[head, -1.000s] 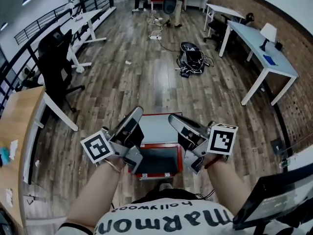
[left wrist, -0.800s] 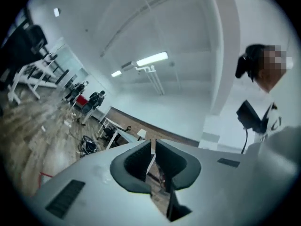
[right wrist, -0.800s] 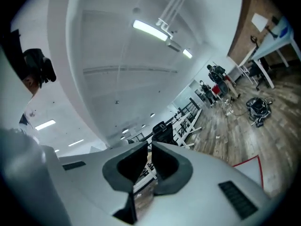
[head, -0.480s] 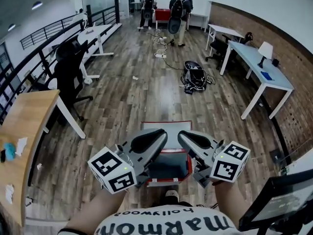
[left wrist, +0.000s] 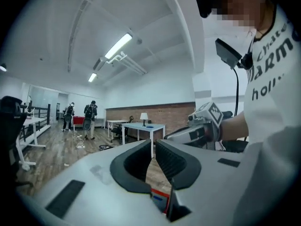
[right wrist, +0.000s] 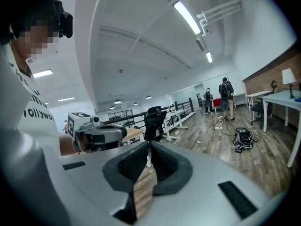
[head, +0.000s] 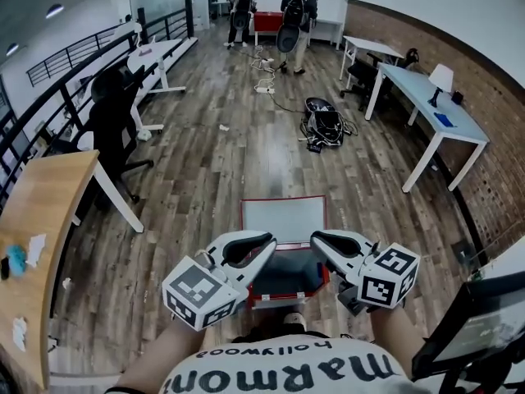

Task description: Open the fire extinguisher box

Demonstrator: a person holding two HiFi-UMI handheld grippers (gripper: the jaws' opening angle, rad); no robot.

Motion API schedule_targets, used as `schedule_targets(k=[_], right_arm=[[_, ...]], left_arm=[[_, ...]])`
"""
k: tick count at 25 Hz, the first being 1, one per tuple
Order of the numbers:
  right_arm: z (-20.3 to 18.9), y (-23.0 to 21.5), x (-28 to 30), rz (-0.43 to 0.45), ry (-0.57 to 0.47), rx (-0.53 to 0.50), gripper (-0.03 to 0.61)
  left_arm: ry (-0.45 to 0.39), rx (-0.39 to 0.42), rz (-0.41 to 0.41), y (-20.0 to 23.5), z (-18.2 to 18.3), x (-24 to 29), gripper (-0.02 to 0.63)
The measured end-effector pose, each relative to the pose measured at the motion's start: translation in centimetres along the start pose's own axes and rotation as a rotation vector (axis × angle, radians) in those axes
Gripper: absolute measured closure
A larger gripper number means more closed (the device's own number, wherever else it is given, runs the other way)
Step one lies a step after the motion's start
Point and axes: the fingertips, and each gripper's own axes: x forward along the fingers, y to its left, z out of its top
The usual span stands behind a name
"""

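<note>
The red fire extinguisher box (head: 244,245) lies on the wooden floor right in front of me. Its lid (head: 284,219) is swung back and shows a pale grey inside, and the dark interior (head: 283,276) faces up. My left gripper (head: 268,240) and right gripper (head: 316,240) hover above the box with their tips pointed toward each other. Both are shut with nothing between the jaws. In the left gripper view the closed jaws (left wrist: 153,144) aim at the right gripper (left wrist: 203,126), with a sliver of the red box (left wrist: 160,199) below. In the right gripper view the closed jaws (right wrist: 149,148) face the left gripper (right wrist: 96,133).
White desks (head: 431,101) line the brick wall at right. A wooden table (head: 33,220) and a black office chair (head: 111,130) are at left. A black bag (head: 324,125) and cables lie on the floor ahead. Two people (head: 294,6) stand far back. A monitor (head: 476,327) is at lower right.
Both grippers have lifted off the box and drawn back toward me, turning level. My head view has tipped up, so the open box now sits between and beyond the grippers.
</note>
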Motion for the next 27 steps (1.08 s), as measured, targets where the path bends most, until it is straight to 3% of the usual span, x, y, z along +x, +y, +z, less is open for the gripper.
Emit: schedule_targets(k=[2, 8, 27], right_arm=[[-0.6, -0.4, 0.0, -0.023, 0.015, -0.008, 0.551], [-1.0, -0.9, 0.0, -0.042, 0.017, 0.011, 0.561], [-1.9, -1.2, -0.7, -0.029, 0.036, 0.004, 0.561]], left_arm=[[0.03, 0.005, 0.007, 0.4, -1.2, -0.2, 0.581], [-0.01, -0.132, 0.043, 1.9, -1.7, -1.1, 0.581], [-0.025, -0.168, 0.067, 1.9, -2.5, -0.7, 0.581]])
